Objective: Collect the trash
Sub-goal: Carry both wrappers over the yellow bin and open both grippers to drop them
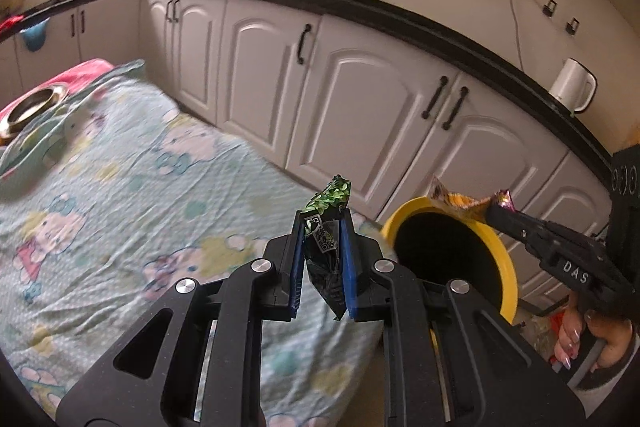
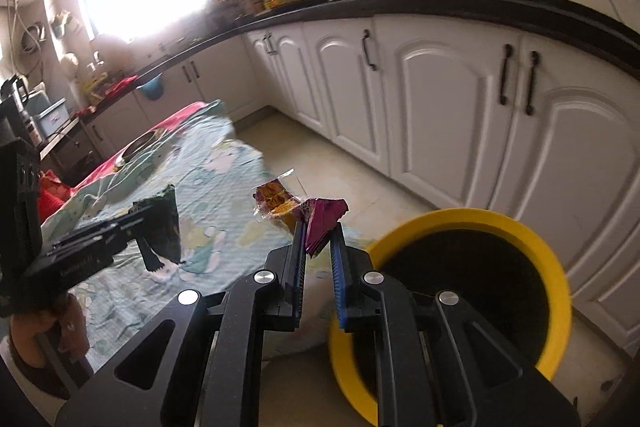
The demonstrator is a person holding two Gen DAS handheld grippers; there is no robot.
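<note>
My left gripper [image 1: 321, 217] is shut on a crumpled green and black snack wrapper [image 1: 326, 227], held above the bed's edge just left of a yellow bin [image 1: 506, 267] with a black inside. In the right wrist view my right gripper [image 2: 318, 227] is shut on a purple and orange wrapper [image 2: 296, 205] that sticks out past its fingertips. It hangs just left of the yellow bin [image 2: 558, 267]. The left wrist view shows that same wrapper [image 1: 464, 202] over the bin's far rim. The left gripper [image 2: 154, 223] with its green wrapper [image 2: 164, 223] appears at the left of the right wrist view.
A bed with a pale cartoon-print sheet [image 1: 140, 195] fills the left side, with a metal bowl [image 1: 30, 109] at its far end. White cabinets [image 1: 360, 99] under a black counter run behind the bin. A white kettle [image 1: 572, 85] stands on the counter. A hand [image 1: 576, 341] grips the right tool.
</note>
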